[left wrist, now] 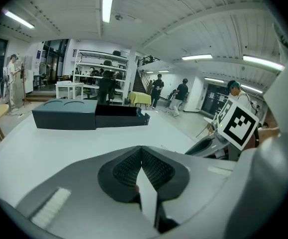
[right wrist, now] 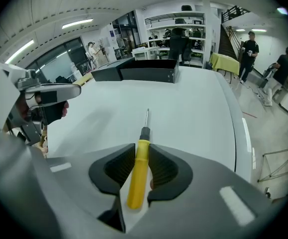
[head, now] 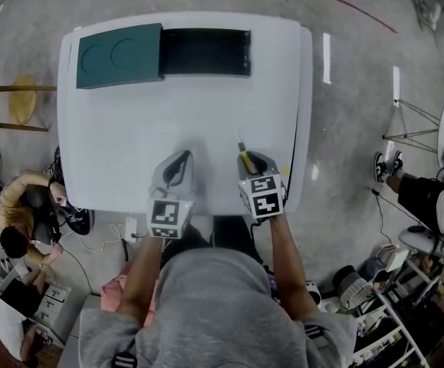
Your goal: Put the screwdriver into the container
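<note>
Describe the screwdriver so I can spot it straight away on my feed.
On the big white table, look at the near right edge, where the right gripper sits. The screwdriver is between its jaws, gripped by the handle. Unlike the grey grippers and the dark container at the far edge, it is slim, with a yellow handle, black collar and thin metal shaft.

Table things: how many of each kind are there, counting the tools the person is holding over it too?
screwdriver: 1
container: 1
tools: 2 (left tool, right tool)
Total: 4
</note>
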Demonstrator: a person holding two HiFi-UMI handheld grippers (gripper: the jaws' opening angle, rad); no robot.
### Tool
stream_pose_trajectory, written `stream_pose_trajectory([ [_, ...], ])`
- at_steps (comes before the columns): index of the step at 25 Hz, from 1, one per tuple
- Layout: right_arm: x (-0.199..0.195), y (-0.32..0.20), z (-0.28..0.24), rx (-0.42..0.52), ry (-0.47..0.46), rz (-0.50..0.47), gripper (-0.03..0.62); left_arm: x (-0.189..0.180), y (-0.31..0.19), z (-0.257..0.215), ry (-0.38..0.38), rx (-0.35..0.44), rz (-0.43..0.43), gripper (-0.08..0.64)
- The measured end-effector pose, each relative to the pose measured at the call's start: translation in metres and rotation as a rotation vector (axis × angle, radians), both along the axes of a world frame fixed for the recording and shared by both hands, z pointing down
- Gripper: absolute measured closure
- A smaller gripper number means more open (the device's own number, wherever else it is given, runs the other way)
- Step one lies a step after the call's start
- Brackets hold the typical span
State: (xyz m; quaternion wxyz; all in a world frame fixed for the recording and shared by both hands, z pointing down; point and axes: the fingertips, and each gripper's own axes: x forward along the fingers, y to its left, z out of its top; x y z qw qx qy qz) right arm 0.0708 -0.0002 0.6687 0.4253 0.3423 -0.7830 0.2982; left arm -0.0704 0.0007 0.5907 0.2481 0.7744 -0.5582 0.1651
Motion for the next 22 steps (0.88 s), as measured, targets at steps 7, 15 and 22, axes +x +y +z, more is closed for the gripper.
stream_pose_trajectory([
  [7,0.002,-0.001,0.000,-0.006,0.003,-0.002,0.512,-0.002,0.002,-0.002,-0.006,0.005,-0.014,0.549],
  [15,0.005,-0.002,-0.001,-0.012,-0.006,-0.014,0.517,-0.002,0.003,-0.012,-0.020,0.022,-0.026,0.549],
  [22,0.009,-0.012,-0.015,0.028,-0.031,-0.006,0.517,-0.004,-0.002,-0.024,-0.036,0.048,-0.041,0.549],
])
